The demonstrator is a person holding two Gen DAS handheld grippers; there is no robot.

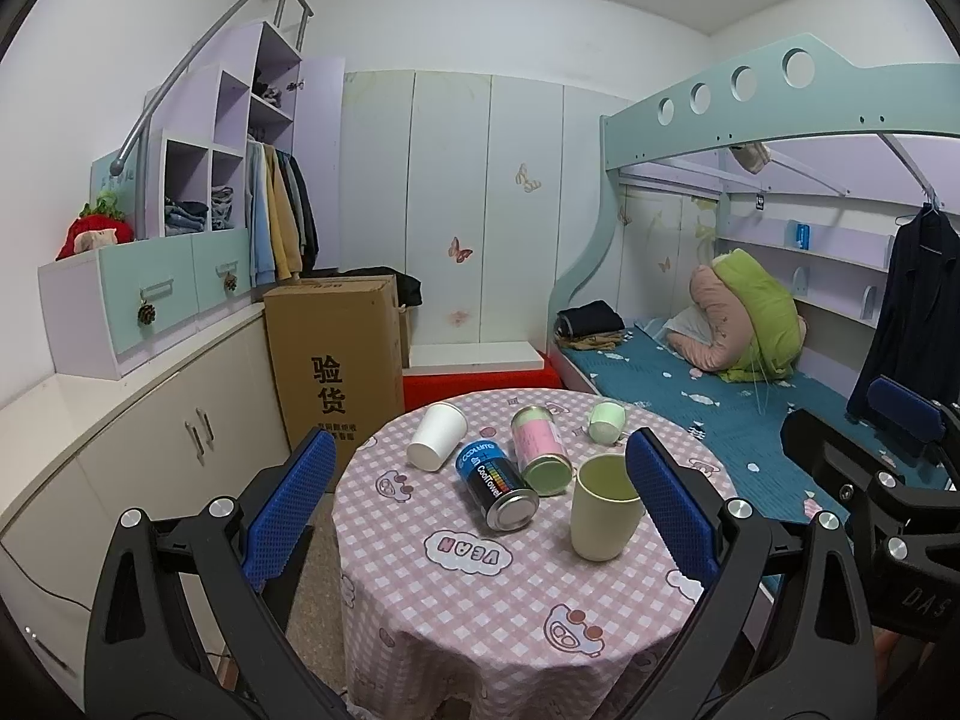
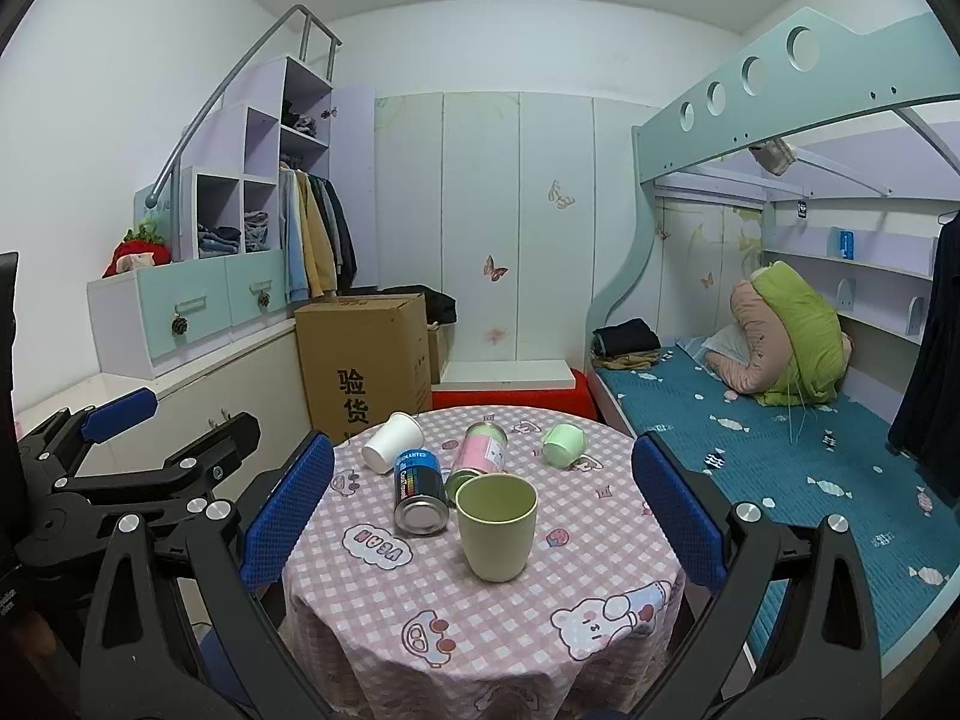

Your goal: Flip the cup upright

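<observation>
A pale green cup stands upright on the round table, mouth up. A white paper cup lies on its side at the back left. A small mint green cup lies on its side at the back right. My left gripper is open and empty, held back above the table's near side. My right gripper is open and empty, also held back, with the upright cup between its fingers in view.
A blue-black can and a pink can lie on their sides mid-table. A cardboard box stands behind the table, a bed to the right, cabinets to the left.
</observation>
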